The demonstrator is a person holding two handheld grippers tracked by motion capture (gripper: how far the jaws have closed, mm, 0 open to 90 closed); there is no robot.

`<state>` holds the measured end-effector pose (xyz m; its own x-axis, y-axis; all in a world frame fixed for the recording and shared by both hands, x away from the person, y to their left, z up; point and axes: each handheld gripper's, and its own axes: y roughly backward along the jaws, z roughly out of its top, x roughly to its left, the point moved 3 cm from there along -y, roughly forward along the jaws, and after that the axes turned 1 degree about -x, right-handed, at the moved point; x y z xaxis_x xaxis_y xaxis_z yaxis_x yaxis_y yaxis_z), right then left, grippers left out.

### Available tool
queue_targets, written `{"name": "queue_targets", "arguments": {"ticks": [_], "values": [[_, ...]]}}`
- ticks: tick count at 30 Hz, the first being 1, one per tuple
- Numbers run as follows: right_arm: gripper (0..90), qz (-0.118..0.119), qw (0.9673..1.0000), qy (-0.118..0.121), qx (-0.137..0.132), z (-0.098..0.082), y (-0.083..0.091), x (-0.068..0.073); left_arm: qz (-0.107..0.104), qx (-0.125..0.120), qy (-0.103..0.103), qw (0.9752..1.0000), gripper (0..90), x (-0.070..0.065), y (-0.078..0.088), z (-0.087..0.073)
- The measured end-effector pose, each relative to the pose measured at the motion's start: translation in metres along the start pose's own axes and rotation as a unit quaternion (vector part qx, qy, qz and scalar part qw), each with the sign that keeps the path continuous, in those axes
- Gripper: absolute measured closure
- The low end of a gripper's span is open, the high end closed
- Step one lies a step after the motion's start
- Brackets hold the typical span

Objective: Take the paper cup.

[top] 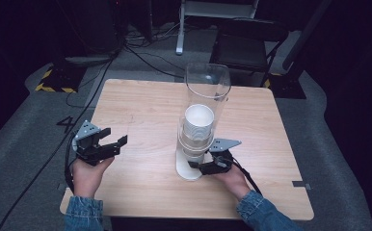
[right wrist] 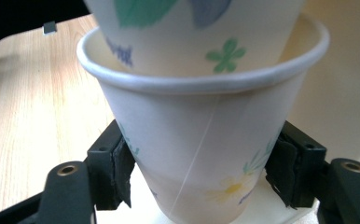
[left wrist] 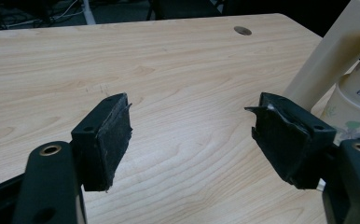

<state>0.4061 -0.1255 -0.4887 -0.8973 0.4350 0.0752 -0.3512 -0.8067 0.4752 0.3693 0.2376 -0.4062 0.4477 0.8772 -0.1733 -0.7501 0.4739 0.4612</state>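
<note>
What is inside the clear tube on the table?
The clear tube holds a stack of paper cups, the top one's white inside showing. The right claw grips the lowest cup at the dispenser's base. The number of stacked cups cannot be told.

The surface [top: 140, 110] is pale wood-grain laminate with a smooth, faintly satin finish. At frame centre, the clear tube [top: 208, 82] looks like glossy transparent plastic on a matt cream plastic base [top: 186, 171]. The paper cups [right wrist: 201, 135] are matt white with printed flowers. Rough, frayed black pads [left wrist: 115, 135] line the left gripper [left wrist: 192, 135].
</note>
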Motion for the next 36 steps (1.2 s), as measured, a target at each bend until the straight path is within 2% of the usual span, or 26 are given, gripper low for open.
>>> {"name": "queue_targets", "arguments": {"ticks": [9,14,21,29,35,36], "values": [[32.3,-0.02,0.9996,0.014,0.011,-0.007,0.002,0.003,-0.005,0.003,-0.001,1.0,27.5,0.0,-0.006,0.002],[32.5,-0.02,0.9993,0.01,0.031,-0.009,0.007,0.004,-0.01,0.004,0.001,0.9999,27.6,-0.001,-0.012,0.003],[32.6,-0.028,0.9982,0.02,0.049,-0.013,0.011,0.004,-0.016,0.007,0.002,0.9998,27.6,-0.002,-0.017,0.005],[32.5,-0.035,0.9974,0.012,0.062,-0.02,0.024,0.0,-0.024,0.006,0.006,0.9997,27.8,-0.002,-0.024,0.008],[32.6,-0.053,0.996,0.01,0.071,-0.023,0.036,-0.007,-0.026,0.007,0.007,0.9996,28.0,-0.003,-0.029,0.011],[32.6,-0.07,0.9946,0.017,0.075,-0.024,0.044,-0.014,-0.027,0.007,0.007,0.9996,28.0,-0.003,-0.03,0.011]]}}
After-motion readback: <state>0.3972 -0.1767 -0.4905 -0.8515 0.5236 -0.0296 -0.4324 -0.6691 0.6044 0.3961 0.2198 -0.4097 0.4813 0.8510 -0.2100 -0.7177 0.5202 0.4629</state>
